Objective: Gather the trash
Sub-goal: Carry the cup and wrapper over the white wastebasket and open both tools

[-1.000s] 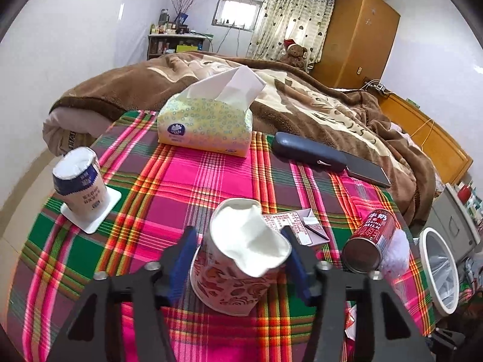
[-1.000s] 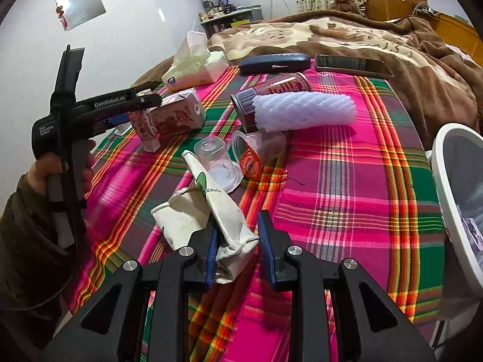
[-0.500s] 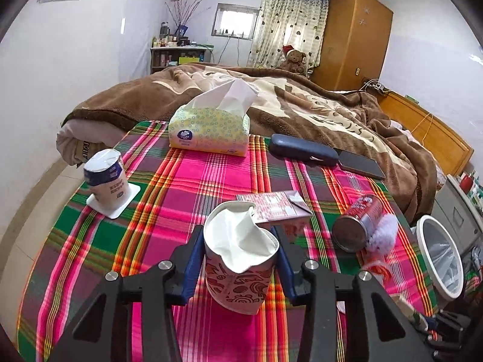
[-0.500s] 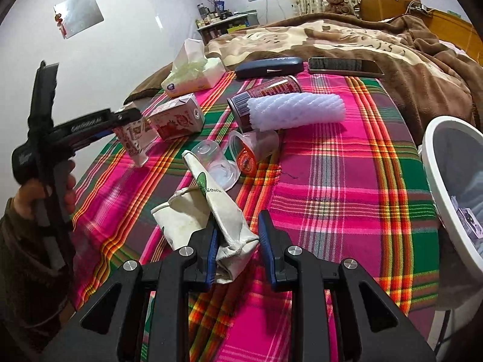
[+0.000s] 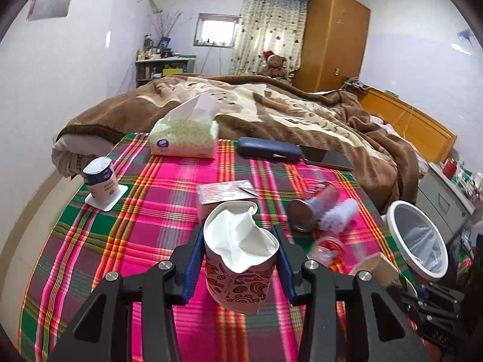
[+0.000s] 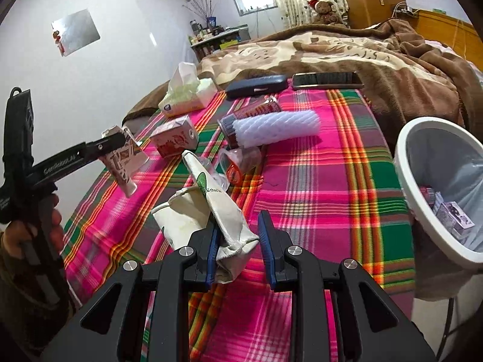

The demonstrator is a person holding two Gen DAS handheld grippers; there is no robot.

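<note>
While the left gripper (image 5: 240,261) clamped the crushed paper cup (image 5: 238,259) clear of the plaid cloth (image 5: 145,211), right gripper (image 6: 237,239) stayed pinched on the crumpled paper bag (image 6: 217,211) near the bin (image 6: 422,187).

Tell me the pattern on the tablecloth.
Plaid tablecloth: pink, green, orange and yellow stripes; clearest in the right wrist view.

Your crushed paper cup (image 5: 238,259), white inside and red-patterned outside, is clamped upright, clear of the plaid tablecloth (image 5: 145,229). Your crumpled cream paper bag (image 6: 217,211) is pinched near the cloth's near edge. The white bin (image 6: 422,187), some scraps inside, stands off its right edge.
</note>
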